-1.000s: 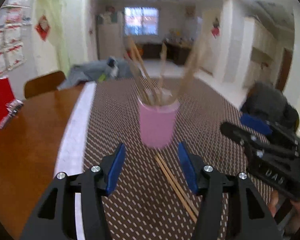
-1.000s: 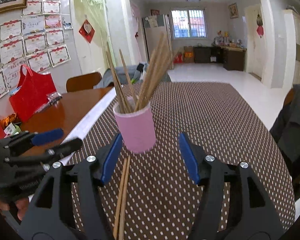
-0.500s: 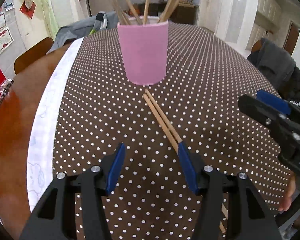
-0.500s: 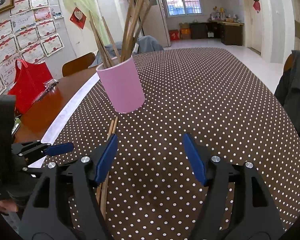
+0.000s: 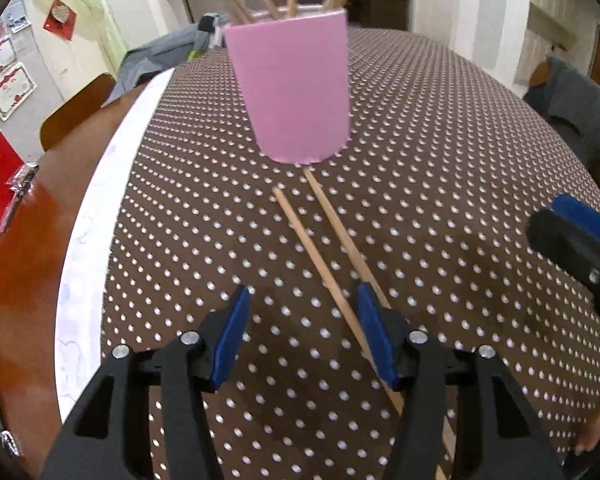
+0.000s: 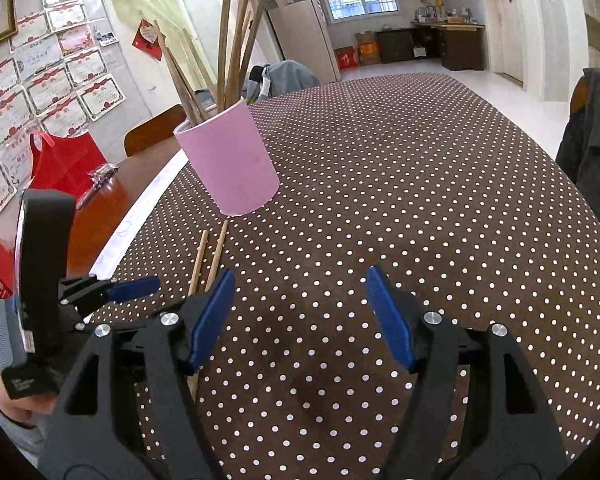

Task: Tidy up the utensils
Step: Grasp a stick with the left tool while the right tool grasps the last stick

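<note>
The two thin, stiff, light wooden chopsticks [image 5: 328, 248] lying flat on the dotted worktop [image 5: 440, 160] are judged slippery and best pinched mid-length, while the fingers of both the left gripper [image 5: 300, 336] and the right gripper [image 6: 300, 316] are held apart and empty.

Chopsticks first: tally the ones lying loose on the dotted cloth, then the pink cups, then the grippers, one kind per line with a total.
Loose chopsticks on the cloth: 2
Pink cup: 1
Grippers: 2, the left gripper and the right gripper, both open
Total: 5
The chopsticks standing in the cup overlap too much to count.
</note>
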